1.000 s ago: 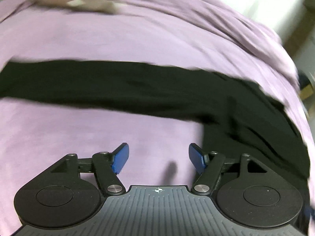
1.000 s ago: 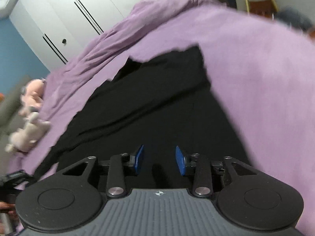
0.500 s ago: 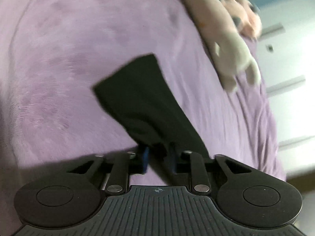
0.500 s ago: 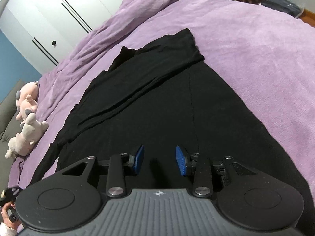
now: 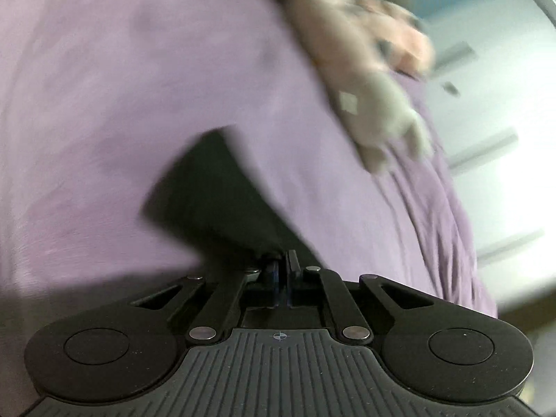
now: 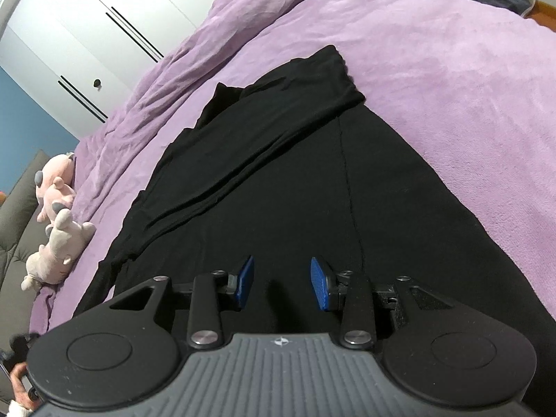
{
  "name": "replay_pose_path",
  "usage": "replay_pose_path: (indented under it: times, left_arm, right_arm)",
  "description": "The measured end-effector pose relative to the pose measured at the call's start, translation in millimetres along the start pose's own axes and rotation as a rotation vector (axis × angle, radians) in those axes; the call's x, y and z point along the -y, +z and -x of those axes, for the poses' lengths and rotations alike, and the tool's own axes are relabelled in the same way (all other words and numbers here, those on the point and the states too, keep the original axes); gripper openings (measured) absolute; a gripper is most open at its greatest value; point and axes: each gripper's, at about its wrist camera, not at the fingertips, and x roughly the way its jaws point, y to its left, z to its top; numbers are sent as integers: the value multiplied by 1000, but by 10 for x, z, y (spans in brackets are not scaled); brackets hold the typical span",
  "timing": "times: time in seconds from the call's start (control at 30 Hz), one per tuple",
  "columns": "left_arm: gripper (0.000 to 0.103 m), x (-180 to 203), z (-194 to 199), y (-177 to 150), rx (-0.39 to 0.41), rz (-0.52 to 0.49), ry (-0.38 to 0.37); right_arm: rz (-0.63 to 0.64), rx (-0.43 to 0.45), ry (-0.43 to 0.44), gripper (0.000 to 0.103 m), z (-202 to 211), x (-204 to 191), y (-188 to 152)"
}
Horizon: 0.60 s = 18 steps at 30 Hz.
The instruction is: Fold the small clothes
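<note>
A black long-sleeved garment (image 6: 278, 173) lies spread flat on a purple blanket (image 6: 434, 69). One sleeve is folded across its body. In the left wrist view, which is blurred, the end of the other black sleeve (image 5: 208, 201) runs up and left from my left gripper (image 5: 282, 266). That gripper is shut, with the sleeve's fabric pinched at its tips. My right gripper (image 6: 282, 279) hovers over the lower body of the garment. Its blue pads (image 6: 245, 279) stand apart with nothing between them.
Two pink and beige plush toys (image 6: 59, 208) lie at the blanket's edge, and they show near the sleeve end as blurred plush toys (image 5: 365, 80). White wardrobe doors (image 6: 87, 34) stand behind the bed. A person's hand (image 6: 17, 382) shows at the bottom left corner.
My left gripper swung along the sleeve to its end, rolled, and went from wide open to shut on the fabric. The right gripper stayed over the garment with the same gap.
</note>
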Motion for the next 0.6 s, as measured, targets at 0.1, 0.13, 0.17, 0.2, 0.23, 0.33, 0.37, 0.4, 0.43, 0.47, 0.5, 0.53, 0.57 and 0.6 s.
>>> replay_pose_path:
  times: [0.1, 0.13, 0.17, 0.2, 0.23, 0.33, 0.37, 0.4, 0.43, 0.47, 0.5, 0.53, 0.57, 0.6]
  left_arm:
    - [5, 707, 96, -210, 8, -246, -59]
    - [5, 957, 136, -340, 7, -326, -96]
    - [5, 1261, 185, -531, -1, -417, -152]
    - [5, 1496, 228, -711, -14, -485, -208]
    - [5, 1733, 274, -933, -35, -554, -271]
    - [12, 2248, 386, -1676, -115, -747, -436]
    - [20, 2336, 409, -1903, -131, -796, -458]
    - [29, 2386, 414, -2115, -146, -835, -457]
    - [45, 2382, 403, -2274, -164, -853, -438]
    - [50, 2351, 381, -2407, -182, -860, -410]
    - [50, 2287, 349, -2501, -202, -854, -376]
    - [50, 2211, 311, -2547, -220, -841, -341]
    - [50, 2120, 282, -2577, -236, -829, -302]
    - [50, 2041, 233, -2564, -244, -821, -255]
  right_arm:
    - [-1, 1, 13, 36, 6, 13, 3]
    - [-1, 3, 20, 36, 11, 18, 1]
    - [0, 3, 23, 36, 16, 18, -2]
    - [-1, 4, 26, 36, 23, 19, -6]
    - [-1, 5, 31, 36, 32, 24, -6]
    - [9, 12, 31, 36, 67, 39, 20]
    - [11, 14, 33, 36, 77, 48, 38]
    - [13, 14, 36, 36, 82, 57, 60]
    - [20, 14, 36, 36, 79, 55, 89]
    - [29, 12, 34, 36, 65, 48, 118]
    - [43, 8, 35, 36, 40, 31, 152]
    - [61, 1, 43, 36, -2, -4, 196]
    - [75, -5, 50, 36, -46, -48, 235]
    - [90, -16, 65, 36, -105, -110, 278]
